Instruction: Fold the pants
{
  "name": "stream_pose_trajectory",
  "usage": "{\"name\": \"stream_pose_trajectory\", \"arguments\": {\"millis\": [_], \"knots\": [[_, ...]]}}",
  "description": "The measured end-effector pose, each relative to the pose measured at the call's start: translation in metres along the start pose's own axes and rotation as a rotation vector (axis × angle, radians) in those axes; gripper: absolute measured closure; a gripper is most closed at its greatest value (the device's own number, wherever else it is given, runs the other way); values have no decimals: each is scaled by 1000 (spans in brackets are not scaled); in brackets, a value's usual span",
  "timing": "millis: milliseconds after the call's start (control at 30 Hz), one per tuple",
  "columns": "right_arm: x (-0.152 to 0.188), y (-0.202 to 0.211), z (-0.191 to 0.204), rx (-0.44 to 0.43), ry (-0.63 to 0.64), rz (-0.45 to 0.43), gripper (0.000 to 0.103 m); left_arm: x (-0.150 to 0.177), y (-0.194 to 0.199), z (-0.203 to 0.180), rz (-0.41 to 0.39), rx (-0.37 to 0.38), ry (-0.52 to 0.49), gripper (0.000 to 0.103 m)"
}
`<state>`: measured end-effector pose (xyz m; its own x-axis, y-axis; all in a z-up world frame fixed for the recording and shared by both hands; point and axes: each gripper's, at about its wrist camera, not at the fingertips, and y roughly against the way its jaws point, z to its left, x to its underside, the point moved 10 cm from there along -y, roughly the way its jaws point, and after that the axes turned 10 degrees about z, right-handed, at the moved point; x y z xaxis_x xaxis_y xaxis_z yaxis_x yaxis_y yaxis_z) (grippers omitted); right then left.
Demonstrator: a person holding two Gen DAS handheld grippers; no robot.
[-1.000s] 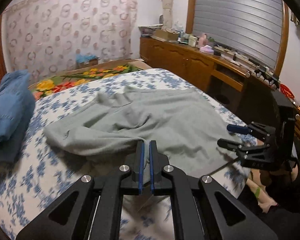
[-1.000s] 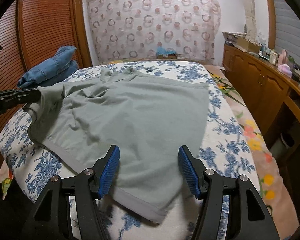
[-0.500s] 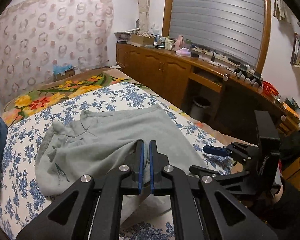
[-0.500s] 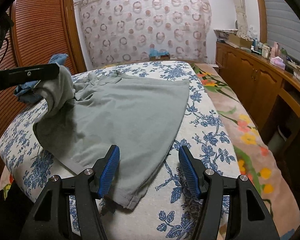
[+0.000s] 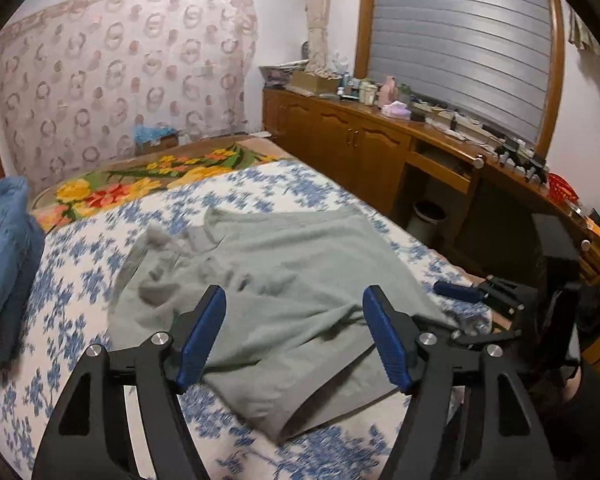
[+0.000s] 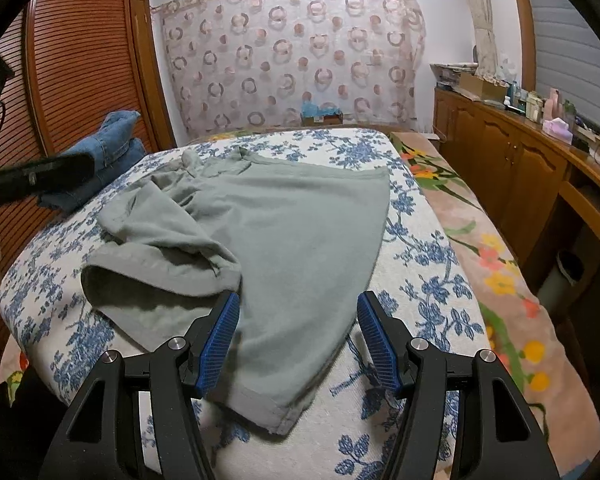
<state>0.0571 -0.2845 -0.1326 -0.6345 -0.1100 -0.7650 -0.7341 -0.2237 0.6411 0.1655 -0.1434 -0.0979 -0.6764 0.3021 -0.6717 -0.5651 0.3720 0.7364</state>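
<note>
Grey-green pants (image 5: 284, 280) lie on the blue-flowered bedspread (image 5: 80, 264), with one side folded loosely over the other. In the right wrist view the pants (image 6: 300, 232) show a rumpled folded leg at the left. My left gripper (image 5: 294, 334) is open and empty, just above the near part of the pants. My right gripper (image 6: 298, 342) is open and empty, over the pants' near hem. The right gripper also shows in the left wrist view (image 5: 476, 300) at the bed's right edge.
Folded blue jeans (image 6: 100, 160) lie at the bed's left side by a wooden louvred wardrobe (image 6: 72, 80). A flowered rug (image 6: 500, 272) covers the floor on the right. Wooden cabinets (image 5: 360, 148) with clutter line the right wall.
My left gripper has opened and let go of the pants' leg, which now lies folded over the rest. The right gripper stays open over the hem.
</note>
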Motion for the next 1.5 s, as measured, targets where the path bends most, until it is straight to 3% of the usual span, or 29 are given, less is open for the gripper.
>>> {"name": "stream_pose_trajectory", "arguments": {"millis": [200, 367, 600, 667, 900, 1033, 1167, 1500], "knots": [[-4, 0, 9, -29, 18, -29, 40, 23, -11, 25, 39, -38, 42, 31], [-4, -10, 19, -60, 55, -19, 57, 37, -18, 37, 62, -49, 65, 31], [-9, -25, 25, -63, 96, 23, 67, 53, -25, 41, 82, -43, 83, 31], [-10, -27, 25, -72, 96, 35, 75, 55, -25, 40, 87, -44, 83, 31], [-12, -36, 25, -100, 83, 73, 82, 62, -32, 40, 103, -41, 89, 31], [-17, -30, 29, -105, 86, 52, 93, 63, -34, 39, 105, -37, 89, 31], [-26, -9, 32, -110, 104, -8, 95, 63, -33, 39, 106, -34, 90, 31], [-17, 27, 21, -85, 101, -48, 95, 63, -30, 34, 96, -21, 78, 31]]}}
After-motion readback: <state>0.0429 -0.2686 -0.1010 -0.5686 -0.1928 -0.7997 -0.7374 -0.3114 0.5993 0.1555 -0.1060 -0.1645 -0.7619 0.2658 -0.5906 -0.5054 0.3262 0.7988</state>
